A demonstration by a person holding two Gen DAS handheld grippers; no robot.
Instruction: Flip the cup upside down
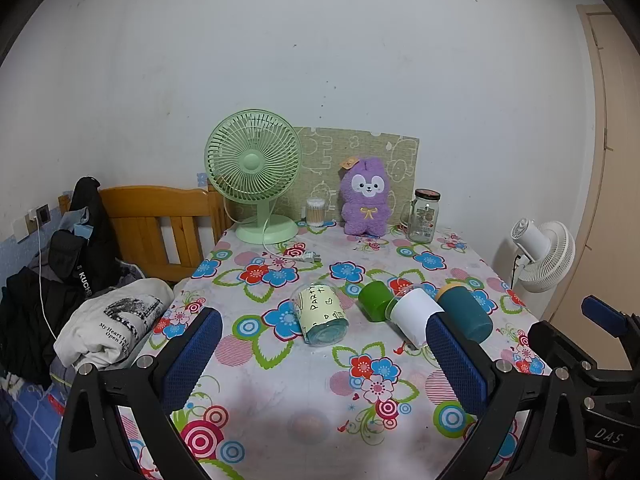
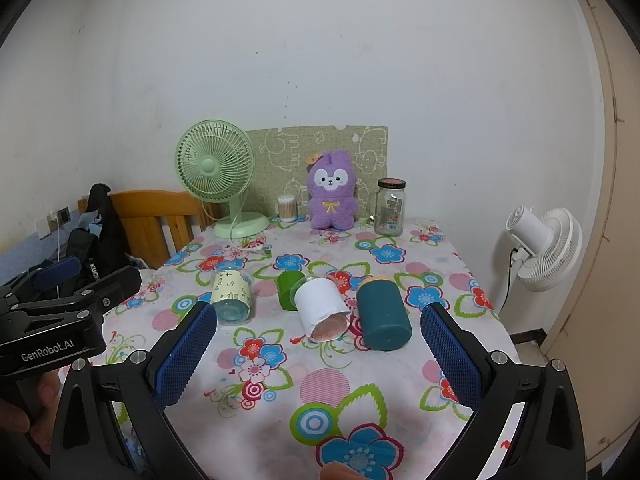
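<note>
Above table edge | left claw, right claw level, agape

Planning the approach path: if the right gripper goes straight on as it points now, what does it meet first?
Probably the white cup, lying on its side roughly centred ahead of the open right gripper. The teal cup lies just right of that line. Depth is unclear through the fisheye.

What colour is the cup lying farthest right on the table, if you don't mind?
The cup is dark teal with a yellowish rim, clearest in the right wrist view.
</note>
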